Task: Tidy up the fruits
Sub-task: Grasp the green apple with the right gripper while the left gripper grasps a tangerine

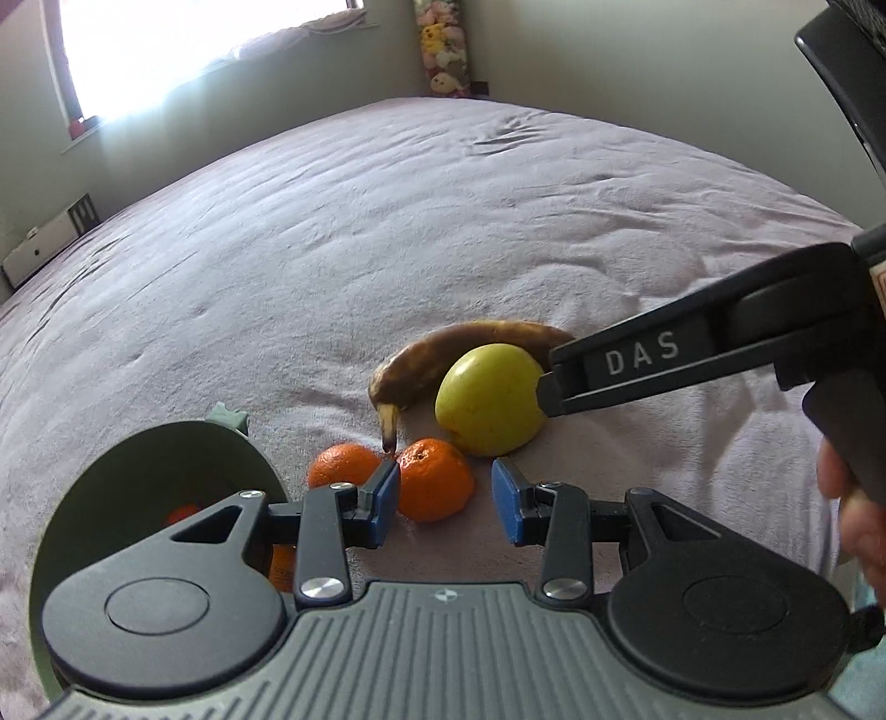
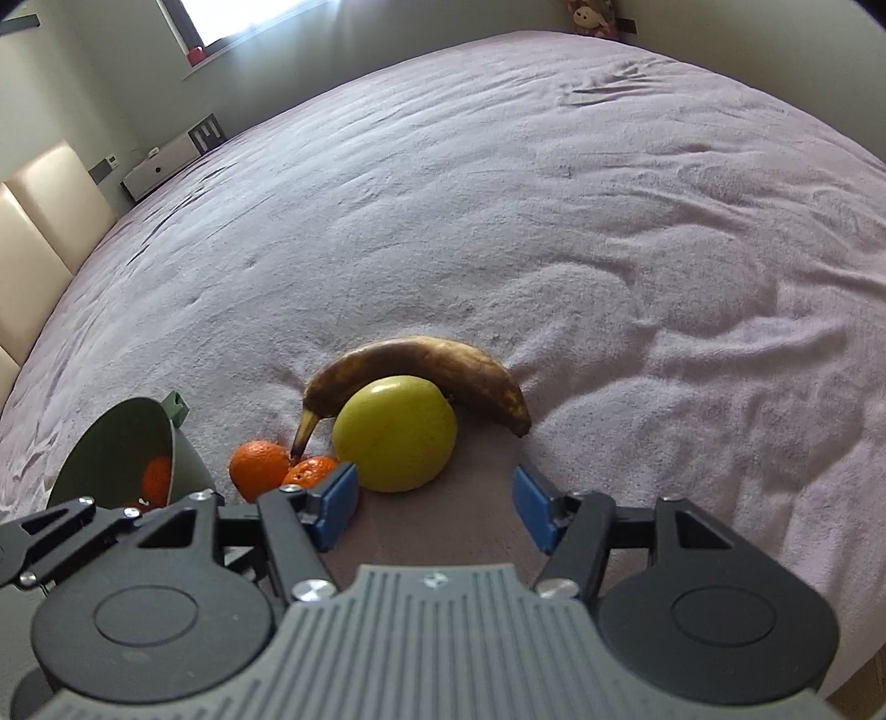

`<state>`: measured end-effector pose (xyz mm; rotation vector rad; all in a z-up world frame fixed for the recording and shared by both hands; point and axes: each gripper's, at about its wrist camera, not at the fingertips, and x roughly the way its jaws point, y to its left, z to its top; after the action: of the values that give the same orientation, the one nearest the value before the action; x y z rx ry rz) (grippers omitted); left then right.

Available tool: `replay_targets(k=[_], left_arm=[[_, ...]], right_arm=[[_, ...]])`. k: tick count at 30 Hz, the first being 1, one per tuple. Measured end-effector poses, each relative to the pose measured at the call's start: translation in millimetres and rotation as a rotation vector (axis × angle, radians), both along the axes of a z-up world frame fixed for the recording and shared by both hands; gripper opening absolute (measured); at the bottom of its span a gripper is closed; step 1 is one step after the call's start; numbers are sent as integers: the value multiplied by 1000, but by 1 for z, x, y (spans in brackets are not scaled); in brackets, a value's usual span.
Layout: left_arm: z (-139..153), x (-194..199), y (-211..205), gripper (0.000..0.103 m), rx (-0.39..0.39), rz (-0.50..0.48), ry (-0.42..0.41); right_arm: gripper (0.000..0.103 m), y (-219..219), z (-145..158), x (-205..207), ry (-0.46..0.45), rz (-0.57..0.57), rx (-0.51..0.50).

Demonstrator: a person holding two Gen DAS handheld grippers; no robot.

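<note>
A yellow-green apple [image 1: 490, 400] [image 2: 396, 433] lies on the mauve bedspread against a browned banana [image 1: 470, 349] [image 2: 421, 368]. Two oranges [image 1: 434, 479] [image 1: 343, 464] [image 2: 257, 466] lie in front of them. A green bowl [image 1: 160, 471] [image 2: 124, 448], tipped on its side at the left, holds another orange [image 2: 156, 479]. My left gripper [image 1: 446, 501] is open, its jaws on either side of the nearer orange. My right gripper [image 2: 434, 507] is open just before the apple; in the left wrist view one black finger [image 1: 653, 363] touches the apple's right side.
The bedspread [image 2: 498, 194] stretches far back and to the right. A white box [image 2: 160, 163] and beige padded panels [image 2: 39, 221] stand at the left. Soft toys [image 1: 443, 50] hang in the far corner beside a bright window [image 1: 166, 50].
</note>
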<state>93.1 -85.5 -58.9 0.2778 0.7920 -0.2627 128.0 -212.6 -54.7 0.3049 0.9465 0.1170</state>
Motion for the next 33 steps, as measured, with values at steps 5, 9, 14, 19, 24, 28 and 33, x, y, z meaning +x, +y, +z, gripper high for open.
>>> replay_targets(k=[5,9,14,19,24,28,33], left_arm=[[-10,6,-3,52,9,107,16],[-17,10,-7,52,13,148,28],[-23,11,-17,52,52,188,27],[-31,20,-21,52,55,211,61],[-38,27,-19,52,43,225,83],[-42,29,-20,57,47,223,83],[-44,31,-21,61,54,218,82]], right_arm=[[61,1,-11,10,15,3,50],[61,-4,-20,14,40,-18,107],[61,-8,-25,18,42,-36,136],[61,-5,-30,27,36,-18,143],[66,1,-35,36,45,4,167],[70,0,-41,42,63,-7,171],[70,-1,-48,52,87,-30,220]])
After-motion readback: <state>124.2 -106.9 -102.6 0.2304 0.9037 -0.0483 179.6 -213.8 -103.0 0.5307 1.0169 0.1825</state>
